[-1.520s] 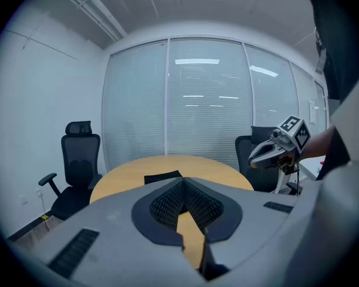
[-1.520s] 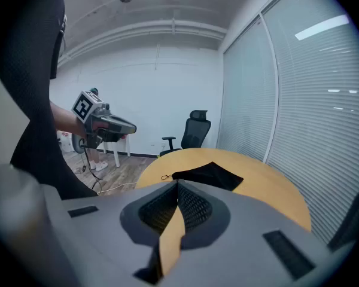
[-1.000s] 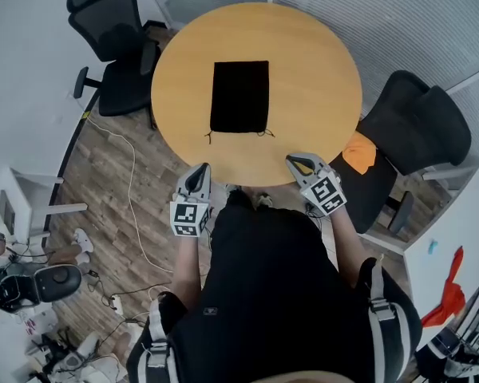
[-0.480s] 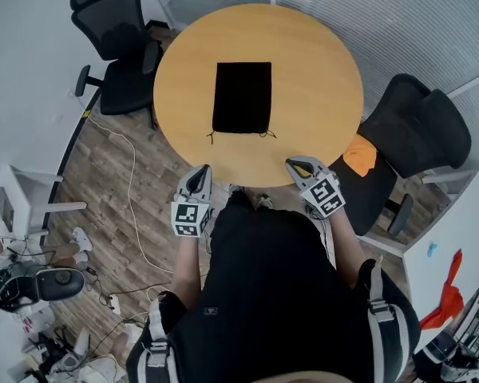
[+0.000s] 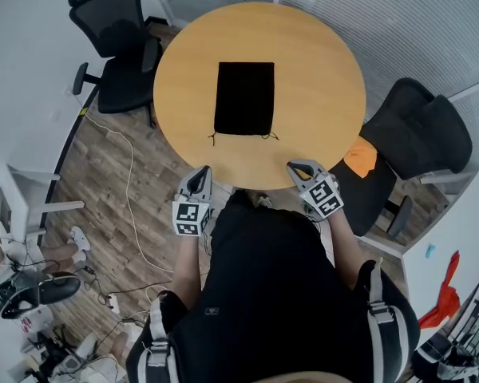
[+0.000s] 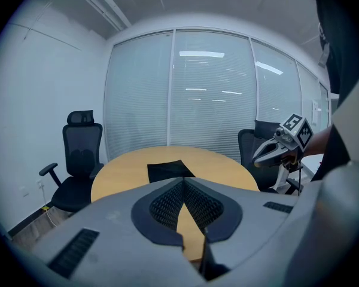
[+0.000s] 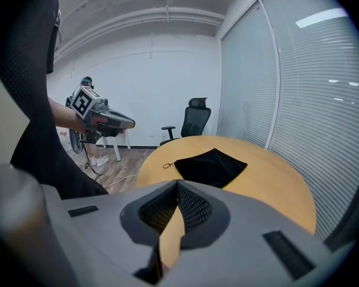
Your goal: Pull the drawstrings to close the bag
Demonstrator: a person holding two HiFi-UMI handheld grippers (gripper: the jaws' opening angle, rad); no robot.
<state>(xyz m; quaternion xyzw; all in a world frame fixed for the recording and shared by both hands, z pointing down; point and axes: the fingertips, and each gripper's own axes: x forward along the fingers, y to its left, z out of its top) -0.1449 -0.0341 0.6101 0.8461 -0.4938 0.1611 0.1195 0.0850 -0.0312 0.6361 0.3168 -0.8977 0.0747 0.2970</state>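
A flat black drawstring bag (image 5: 244, 98) lies in the middle of the round wooden table (image 5: 319, 62), with its mouth toward me. Thin drawstring ends (image 5: 211, 139) stick out at its two near corners. The bag (image 6: 169, 170) also shows in the left gripper view, and in the right gripper view the bag (image 7: 210, 167) has a drawstring end (image 7: 166, 165) at its corner. My left gripper (image 5: 200, 171) is shut and empty, off the table's near edge at the left. My right gripper (image 5: 297, 167) is shut and empty, at the near edge on the right. Both are well short of the bag.
Black office chairs stand at the table's far left (image 5: 112, 30) and right (image 5: 419, 130); an orange cloth (image 5: 359, 155) lies on the right one. Cables (image 5: 128, 190) trail over the wooden floor at left. A white cabinet (image 5: 443, 246) stands at the right.
Both grippers have sunk slightly near the table's front edge. The bag has not moved.
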